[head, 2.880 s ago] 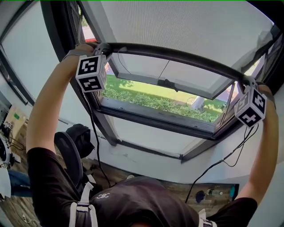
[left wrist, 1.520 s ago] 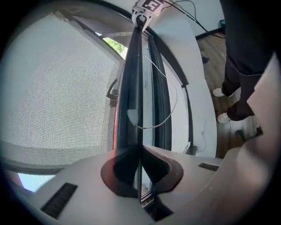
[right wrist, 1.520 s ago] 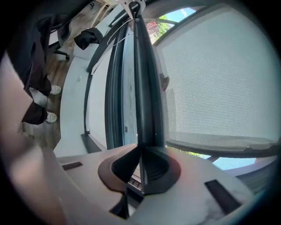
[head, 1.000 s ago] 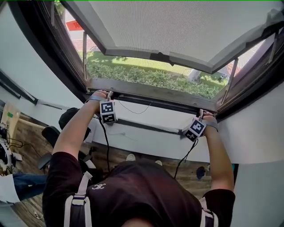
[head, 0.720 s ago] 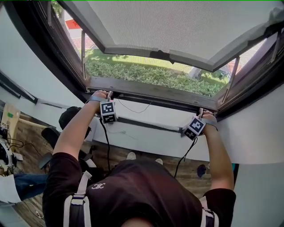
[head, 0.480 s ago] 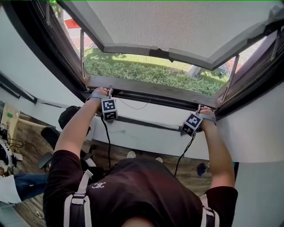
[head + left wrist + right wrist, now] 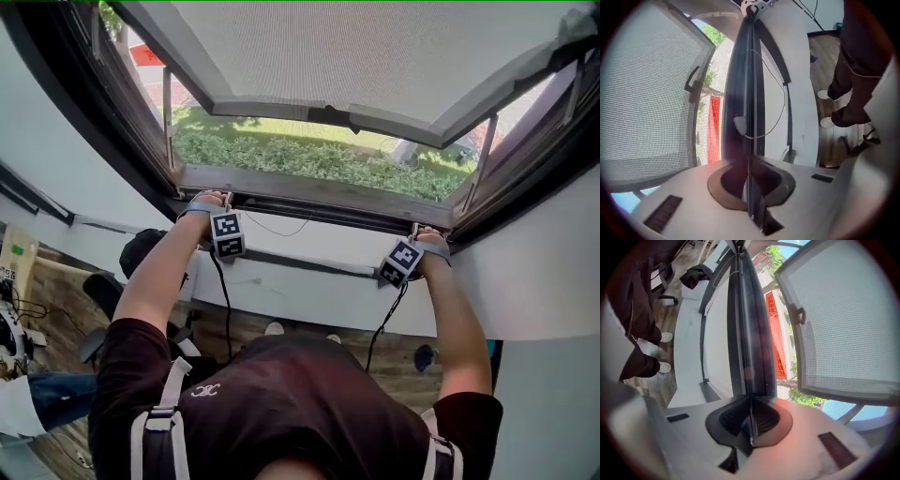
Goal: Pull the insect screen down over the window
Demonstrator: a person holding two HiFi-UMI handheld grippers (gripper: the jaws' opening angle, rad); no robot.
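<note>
The insect screen's dark bottom bar [image 7: 319, 212] lies along the lower window frame, and its mesh [image 7: 375, 47] stretches up over the opening. My left gripper [image 7: 228, 200] is at the bar's left end. In the left gripper view this gripper [image 7: 749, 165] has its jaws closing on the bar's [image 7: 745, 89] thin edge. My right gripper [image 7: 413, 231] holds the right end. In the right gripper view it [image 7: 751, 419] is shut on the same bar [image 7: 749, 329]. A thin pull cord [image 7: 274, 231] hangs in a loop below the bar.
Beyond the mesh, the window sash [image 7: 337, 114] tilts outward over a green hedge [image 7: 309, 159]. A white wall [image 7: 309, 286] drops below the sill. A dark chair and bag [image 7: 141, 255] stand at lower left on the wooden floor. Cables hang from both grippers.
Earlier the bar was high overhead; both grippers have brought it down to the lower frame. Over the last second the hands only shifted slightly along the sill.
</note>
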